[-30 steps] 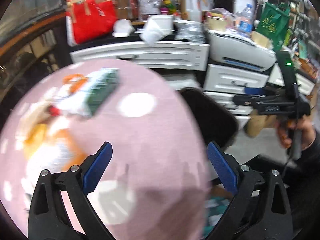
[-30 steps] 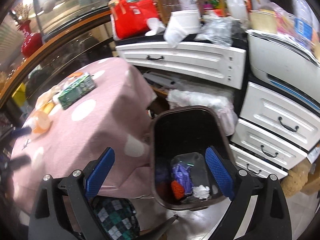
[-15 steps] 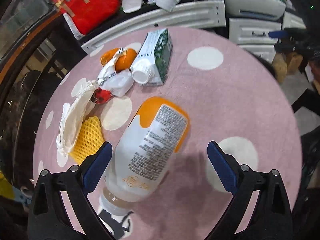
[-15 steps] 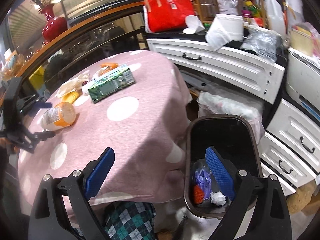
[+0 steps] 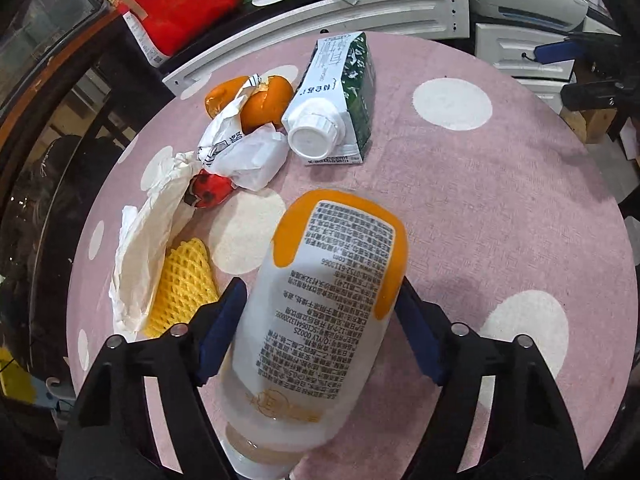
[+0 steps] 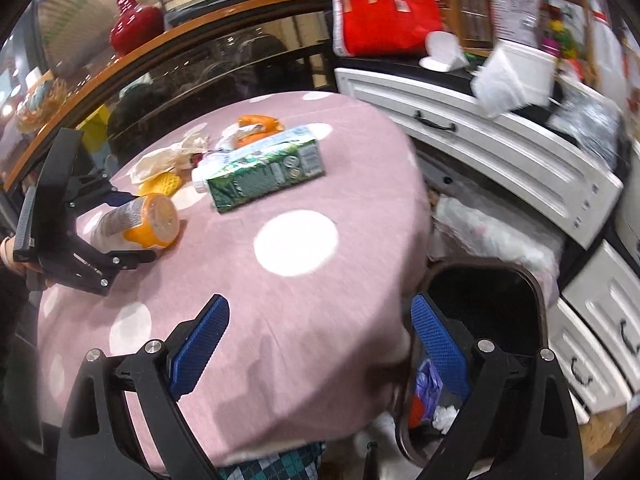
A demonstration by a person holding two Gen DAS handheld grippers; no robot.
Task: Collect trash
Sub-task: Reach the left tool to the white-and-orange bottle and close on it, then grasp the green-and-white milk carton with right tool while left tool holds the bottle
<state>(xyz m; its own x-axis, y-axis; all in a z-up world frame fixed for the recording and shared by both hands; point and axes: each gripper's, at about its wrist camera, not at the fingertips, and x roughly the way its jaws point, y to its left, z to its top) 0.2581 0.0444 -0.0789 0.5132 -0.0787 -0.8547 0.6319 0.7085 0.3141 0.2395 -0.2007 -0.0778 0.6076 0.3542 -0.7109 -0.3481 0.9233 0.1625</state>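
Observation:
A white and orange plastic bottle (image 5: 324, 320) lies on its side on the pink dotted tablecloth (image 5: 500, 200). My left gripper (image 5: 320, 336) has a blue pad on each side of the bottle's body, touching or nearly touching it; it also shows in the right wrist view (image 6: 120, 232) around the bottle (image 6: 140, 222). Beyond it lie a green and white carton (image 5: 340, 108), crumpled white wrappers (image 5: 240, 152), an orange peel (image 5: 264, 100) and a yellow foam net (image 5: 182, 280). My right gripper (image 6: 320, 344) is open and empty over the table's near edge.
A dark trash bin (image 6: 480, 320) with several scraps inside stands on the floor right of the table. White drawers (image 6: 500, 148) and a cluttered counter with a red bag (image 6: 384, 12) line the back. A glass railing runs along the left.
My left gripper swung onto the table and closed in around the bottle, the jaws narrower than half a second ago. My right gripper moved from over the bin toward the table.

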